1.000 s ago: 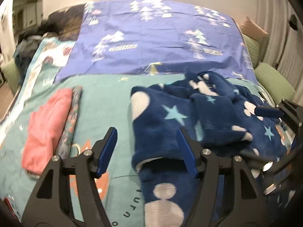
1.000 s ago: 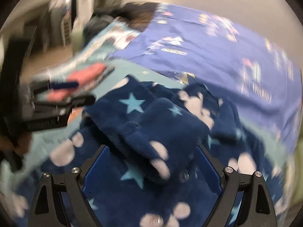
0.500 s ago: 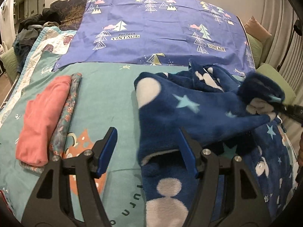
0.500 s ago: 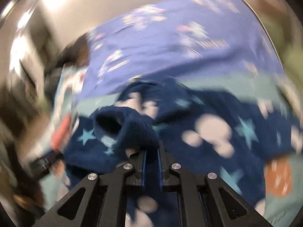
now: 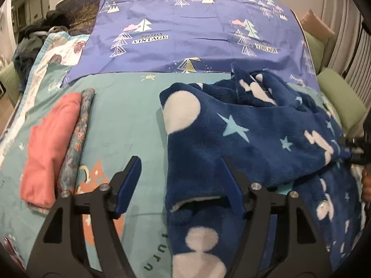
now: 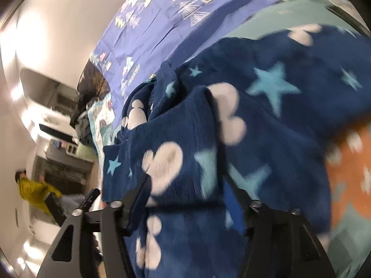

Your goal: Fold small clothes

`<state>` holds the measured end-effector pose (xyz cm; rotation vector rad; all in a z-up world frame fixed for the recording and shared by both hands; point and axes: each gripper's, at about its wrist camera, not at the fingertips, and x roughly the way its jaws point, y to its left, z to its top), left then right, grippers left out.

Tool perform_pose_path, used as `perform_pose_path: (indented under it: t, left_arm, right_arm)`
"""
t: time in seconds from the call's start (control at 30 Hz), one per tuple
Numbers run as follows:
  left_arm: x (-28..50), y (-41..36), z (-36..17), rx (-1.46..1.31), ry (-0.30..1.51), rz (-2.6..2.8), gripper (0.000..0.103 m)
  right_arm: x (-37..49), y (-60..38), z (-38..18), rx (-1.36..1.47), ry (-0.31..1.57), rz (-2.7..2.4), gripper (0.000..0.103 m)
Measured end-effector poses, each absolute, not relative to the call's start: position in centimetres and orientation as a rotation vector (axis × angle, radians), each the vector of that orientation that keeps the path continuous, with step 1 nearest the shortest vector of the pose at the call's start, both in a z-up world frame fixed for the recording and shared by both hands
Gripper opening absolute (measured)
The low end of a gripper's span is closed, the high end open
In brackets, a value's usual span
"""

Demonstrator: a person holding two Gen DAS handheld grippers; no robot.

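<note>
Bed (image 5: 129,120), teal printed sheet under a purple tree-print cover (image 5: 197,30). Navy fleece garment (image 5: 243,134), stars and pale blobs, spread rumpled across the right half, one layer doubled over itself. Folded coral piece (image 5: 46,143) beside a rolled floral one (image 5: 78,136), far left. Left gripper (image 5: 180,185): jaws opening, straddling the garment's left edge, nothing pinched. Right gripper (image 6: 187,199): jaws opening over fleece, apparently unpinched. Advisable next: flatten the doubled layer, align edges, then pinch corners.

The right hand-held gripper (image 6: 185,199) is opening, navy fleece garment (image 6: 185,139) bunched between its spread fingers — stars and pale blobs. A purple tree-print sheet (image 6: 167,11) lies toward twelve o'clock; an orange patch (image 6: 347,166) at three.
</note>
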<state>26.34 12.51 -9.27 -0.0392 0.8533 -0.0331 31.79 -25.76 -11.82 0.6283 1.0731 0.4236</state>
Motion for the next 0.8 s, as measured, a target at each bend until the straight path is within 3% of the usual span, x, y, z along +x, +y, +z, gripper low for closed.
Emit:
perform_pose_path:
  t: [0.1, 0.13, 0.17, 0.2, 0.23, 0.43, 0.53, 0.7, 0.77, 0.8]
  left_arm:
    - [27.8, 12.4, -9.7, -0.009, 0.873, -0.005, 0.071]
    - [28.1, 12.5, -9.8, -0.011, 0.879, 0.0, 0.071]
    - [28.5, 12.6, -9.9, -0.019, 0.888, 0.005, 0.071]
    - [28.9, 12.7, -10.0, -0.028, 0.894, 0.009, 0.071]
    - [29.0, 12.7, -10.0, -0.032, 0.895, 0.011, 0.071]
    - [29.1, 12.9, -8.6, -0.045, 0.847, 0.022, 0.071]
    - [29.5, 12.5, -8.6, -0.037, 0.846, 0.03, 0.072]
    - [30.8, 10.9, -11.0, 0.051, 0.919, 0.065, 0.072]
    - [31.1, 10.5, -12.1, 0.096, 0.936, 0.086, 0.072]
    - [31.1, 10.4, -12.3, 0.119, 0.931, 0.095, 0.073]
  right_arm:
    - [34.3, -23.8, -12.4, 0.554, 1.103, 0.428, 0.077]
    - [35.0, -23.0, -12.6, 0.549, 1.114, 0.418, 0.077]
    - [34.8, -22.9, -12.7, 0.544, 1.116, 0.411, 0.07]
    - [35.1, -21.8, -12.4, 0.504, 1.113, 0.406, 0.022]
    - [35.0, -21.2, -12.1, 0.463, 1.116, 0.413, 0.009]
    - [31.8, -19.4, -5.4, 0.019, 0.919, 0.188, 0.009]
    - [31.7, -20.1, -5.0, -0.09, 0.911, 0.09, 0.01]
    - [33.3, -22.1, -10.7, -0.028, 1.115, 0.137, 0.026]
    - [32.6, -23.5, -11.0, 0.041, 1.08, 0.157, 0.03]
    - [32.3, -24.3, -10.5, 0.082, 1.068, 0.154, 0.037]
